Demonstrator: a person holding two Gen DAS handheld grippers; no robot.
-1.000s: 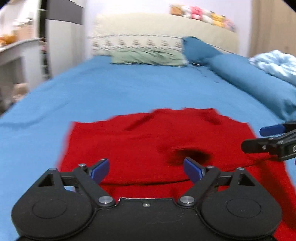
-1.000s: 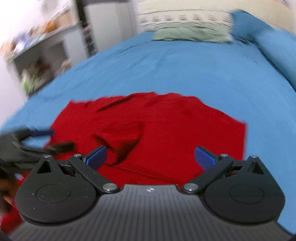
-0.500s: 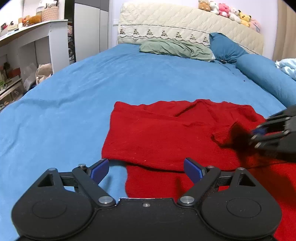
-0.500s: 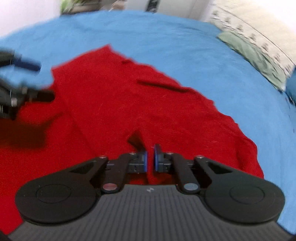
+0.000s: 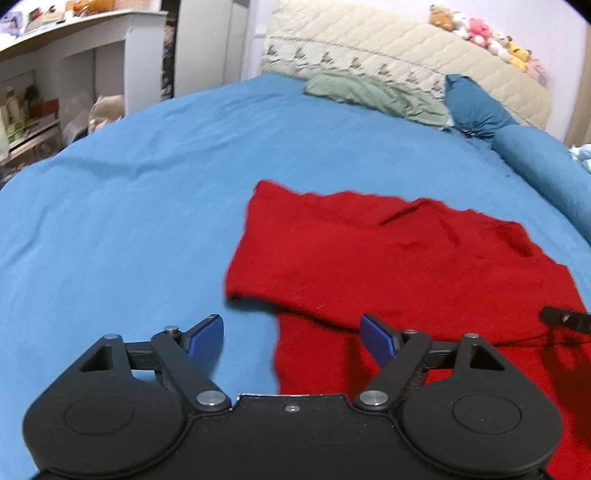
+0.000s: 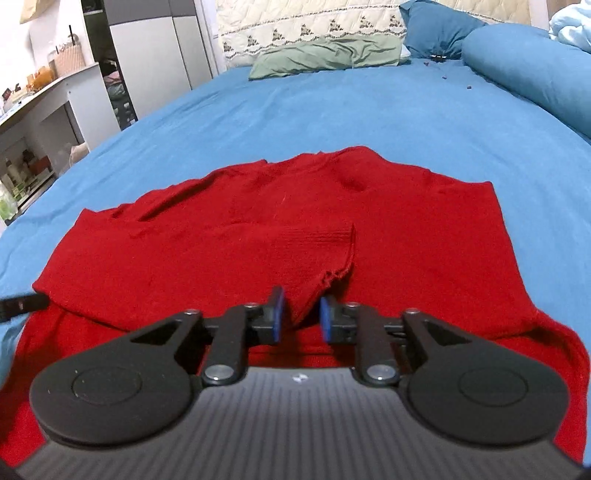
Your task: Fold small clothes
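Observation:
A red knit sweater (image 5: 406,266) lies flat on the blue bed sheet (image 5: 110,221); it also shows in the right wrist view (image 6: 258,229). One sleeve is folded across its body, with the ribbed cuff (image 6: 325,251) near the middle. My left gripper (image 5: 291,332) is open and empty, over the sweater's left edge. My right gripper (image 6: 299,314) has its jaws narrowly apart around the corner of the cuff, which lies between the pads. Its tip shows in the left wrist view (image 5: 565,319).
A green pillow (image 6: 325,55), a blue pillow (image 6: 439,26) and a blue bolster (image 6: 528,70) lie at the head of the bed. A cream headboard (image 5: 388,48) carries plush toys. White shelves (image 5: 55,74) stand left of the bed.
My right gripper shut on the sleeve cuff, carried it across the sweater, and its jaws have now parted slightly. My left gripper moved left, staying open.

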